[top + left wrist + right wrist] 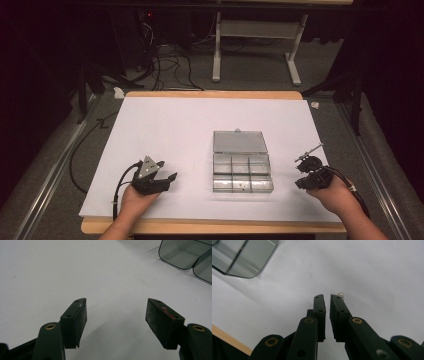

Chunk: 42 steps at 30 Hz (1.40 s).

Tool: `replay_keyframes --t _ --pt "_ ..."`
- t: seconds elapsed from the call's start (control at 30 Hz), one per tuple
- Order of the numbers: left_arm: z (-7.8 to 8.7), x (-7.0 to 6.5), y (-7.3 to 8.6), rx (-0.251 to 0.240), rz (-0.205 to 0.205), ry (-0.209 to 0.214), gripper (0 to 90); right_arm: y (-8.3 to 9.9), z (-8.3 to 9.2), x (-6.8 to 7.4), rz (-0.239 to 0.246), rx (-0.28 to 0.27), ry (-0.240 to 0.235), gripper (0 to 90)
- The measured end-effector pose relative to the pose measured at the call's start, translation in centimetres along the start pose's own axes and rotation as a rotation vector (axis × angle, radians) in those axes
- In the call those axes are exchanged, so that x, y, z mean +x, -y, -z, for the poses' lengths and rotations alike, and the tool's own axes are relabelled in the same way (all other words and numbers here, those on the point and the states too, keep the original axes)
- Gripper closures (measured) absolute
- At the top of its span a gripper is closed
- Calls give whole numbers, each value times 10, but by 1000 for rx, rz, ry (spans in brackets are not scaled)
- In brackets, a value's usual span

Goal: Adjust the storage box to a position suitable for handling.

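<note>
The left claw rests low over the white sheet-covered surface with its two black jaws spread wide and nothing between them; in the left gripper view the bare white sheet lies between and ahead of the pads. The grey three-cornered plate on top of this claw faces upward, and a black cable trails back from it past the person's left hand. The clear plastic compartment box with a hinged lid stands well apart from the left claw, off its right-hand jaw; in the left gripper view its rounded corners appear ahead and to the right of that jaw. The lid lies open flat on the far side of the box, and the tray part shows two rows of three compartments. The right claw, held in the person's right hand, sits near the right edge of the surface, with the box near it on its left side. In the right gripper view its jaws stand almost closed with a narrow slit between the pads and no object gripped. A small shiny silver bead-like item lies on the white sheet just beyond the tip of the right-hand jaw, close to it; contact cannot be determined. A corner of the clear box appears ahead and to the left of these jaws.
</note>
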<state>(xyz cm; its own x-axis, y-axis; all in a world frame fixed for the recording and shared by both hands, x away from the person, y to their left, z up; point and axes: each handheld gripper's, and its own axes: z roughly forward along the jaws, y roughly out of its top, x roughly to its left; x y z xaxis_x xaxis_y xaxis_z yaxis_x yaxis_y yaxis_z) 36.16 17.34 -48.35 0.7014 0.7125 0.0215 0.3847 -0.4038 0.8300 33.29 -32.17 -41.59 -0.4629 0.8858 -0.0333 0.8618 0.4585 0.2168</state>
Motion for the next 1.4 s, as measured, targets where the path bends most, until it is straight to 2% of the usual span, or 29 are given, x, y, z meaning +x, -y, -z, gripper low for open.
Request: replay_keyframes --t 0.23,0.53,0.7,0.83,0.97,1.1,1.4 --pt "0 0 0 -1 0 2 340 -1 -10 -8 -13 30 11 826" --pt "0 0 0 -3 0 9 340 -7 -18 -11 -30 47 31 731" --pt "0 0 0 -3 -4 7 340 -10 -24 -14 -37 57 16 714" --pt "0 0 0 0 -2 5 340 -12 -26 -15 -41 65 7 719" --pt "0 0 0 -1 -6 5 341 -13 -26 -18 -66 72 -14 724" --pt "0 0 0 0 -7 5 341 -14 -26 -18 -35 73 -11 751" --pt "0 0 0 0 -5 8 341 -17 -26 -17 -9 88 -6 849"
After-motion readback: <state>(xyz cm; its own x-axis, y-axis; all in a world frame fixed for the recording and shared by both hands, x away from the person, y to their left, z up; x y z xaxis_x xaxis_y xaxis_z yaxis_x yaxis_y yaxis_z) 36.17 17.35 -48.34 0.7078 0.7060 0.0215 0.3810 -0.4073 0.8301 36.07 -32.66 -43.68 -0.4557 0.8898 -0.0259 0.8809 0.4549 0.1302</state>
